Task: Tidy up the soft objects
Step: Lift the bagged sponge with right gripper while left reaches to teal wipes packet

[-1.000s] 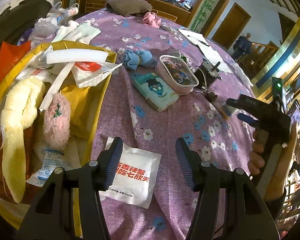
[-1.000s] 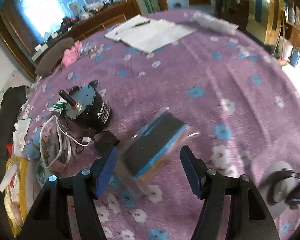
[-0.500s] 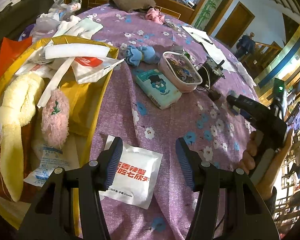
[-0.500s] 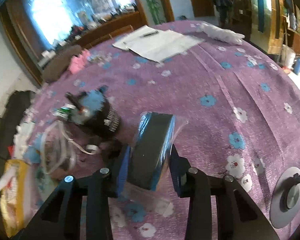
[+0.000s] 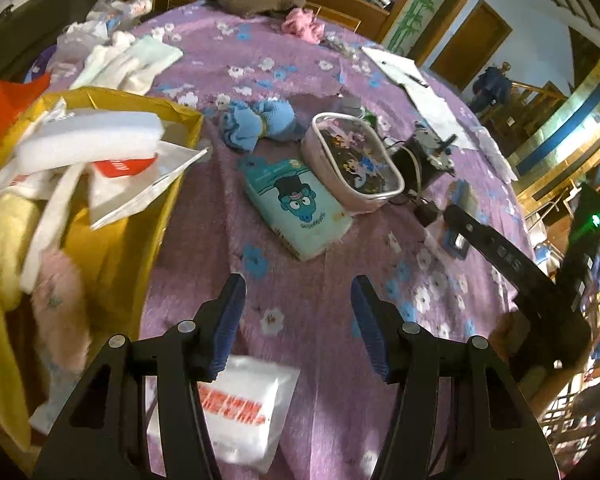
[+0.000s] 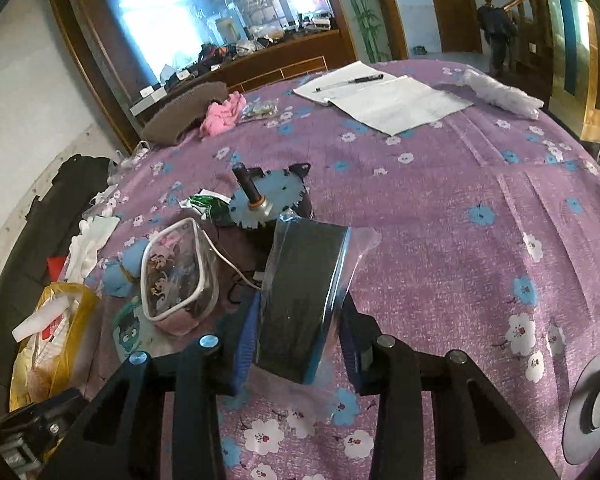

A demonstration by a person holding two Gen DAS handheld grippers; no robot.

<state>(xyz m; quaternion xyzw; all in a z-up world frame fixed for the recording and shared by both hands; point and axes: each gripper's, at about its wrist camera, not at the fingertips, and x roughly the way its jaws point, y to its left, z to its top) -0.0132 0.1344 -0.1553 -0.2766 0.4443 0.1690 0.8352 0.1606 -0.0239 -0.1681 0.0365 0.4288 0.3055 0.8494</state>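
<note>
Right fingers: the right gripper (image 6: 296, 344) pinches a wrapped sponge (image 6: 304, 296), blue pads pressed on its two broad sides, clear wrapper bunched around them.
Sponge axis: its long side runs straight out from the jaws, dark face up, lifted clear of the purple flowered tablecloth (image 6: 460, 220).
Left fingers: the left gripper (image 5: 296, 320) stands spread with nothing between the pads, bare cloth below them.
Near edge of the table: a white sachet (image 5: 244, 408) lies just under the left jaw.
Left edge of the table: the yellow bag (image 5: 172, 184) with foam and plush inside sits beside the left gripper, well apart from the right one.
Judgement: the sponge likely goes to the bag, leftward across the pouch (image 6: 176, 276) and motor (image 6: 268, 200).
Nearer hand: left, but it is empty.
</note>
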